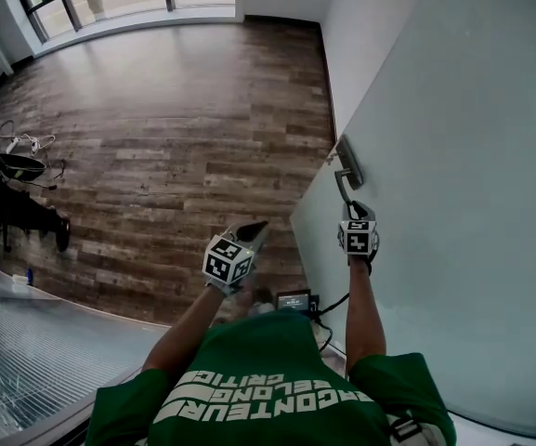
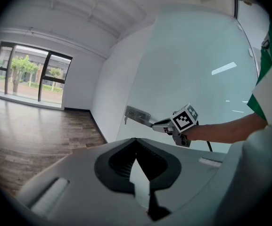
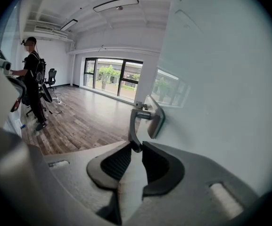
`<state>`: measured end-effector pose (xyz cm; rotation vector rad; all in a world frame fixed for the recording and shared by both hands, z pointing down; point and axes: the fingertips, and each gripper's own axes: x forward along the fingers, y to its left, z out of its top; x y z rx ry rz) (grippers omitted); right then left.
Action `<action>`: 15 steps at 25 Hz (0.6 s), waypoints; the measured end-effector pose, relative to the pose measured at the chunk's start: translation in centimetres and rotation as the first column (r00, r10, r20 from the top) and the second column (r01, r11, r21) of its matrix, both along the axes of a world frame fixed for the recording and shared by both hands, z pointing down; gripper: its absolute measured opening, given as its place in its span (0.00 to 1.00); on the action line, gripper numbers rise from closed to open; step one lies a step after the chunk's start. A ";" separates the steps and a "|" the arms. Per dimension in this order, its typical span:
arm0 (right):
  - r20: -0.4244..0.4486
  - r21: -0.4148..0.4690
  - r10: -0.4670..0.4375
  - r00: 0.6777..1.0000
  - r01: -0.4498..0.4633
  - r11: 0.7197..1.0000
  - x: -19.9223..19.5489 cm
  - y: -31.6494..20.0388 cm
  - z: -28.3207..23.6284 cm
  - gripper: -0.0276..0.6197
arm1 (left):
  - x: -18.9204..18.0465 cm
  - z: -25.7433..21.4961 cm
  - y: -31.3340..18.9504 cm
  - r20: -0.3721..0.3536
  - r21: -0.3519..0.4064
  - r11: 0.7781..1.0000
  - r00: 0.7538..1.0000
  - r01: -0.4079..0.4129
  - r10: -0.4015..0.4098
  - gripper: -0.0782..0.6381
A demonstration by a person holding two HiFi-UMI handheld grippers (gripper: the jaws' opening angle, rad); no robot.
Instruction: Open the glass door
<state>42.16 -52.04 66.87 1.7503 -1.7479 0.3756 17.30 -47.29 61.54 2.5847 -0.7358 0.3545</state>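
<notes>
The right claw [image 3: 136,146] is clamped on only the free end of the lever handle [image 3: 136,124], so it may slip off once the lever is pressed or pulled (a shallow bite). The handle sits near the edge of the glass door [image 1: 453,203], straight ahead of that claw. The left claw [image 2: 136,142] hangs closed and empty, well apart.

Green short-sleeved T-shirt [image 1: 268,388], white block lettering across it. The left gripper [image 1: 252,231] and right gripper [image 1: 352,208] look alike: pale grey shell, black ribbed jaws, and a cube [image 1: 228,260] faced with black-and-white square markers. A thin black cable [image 1: 334,305] hangs by the right forearm.
</notes>
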 end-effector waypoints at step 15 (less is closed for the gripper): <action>-0.016 0.009 0.080 0.997 -0.080 0.997 4.8 -0.9 0.5 0.13 | 2.2 0.7 -1.5 0.013 -0.005 1.000 1.000 -0.022 0.022 0.13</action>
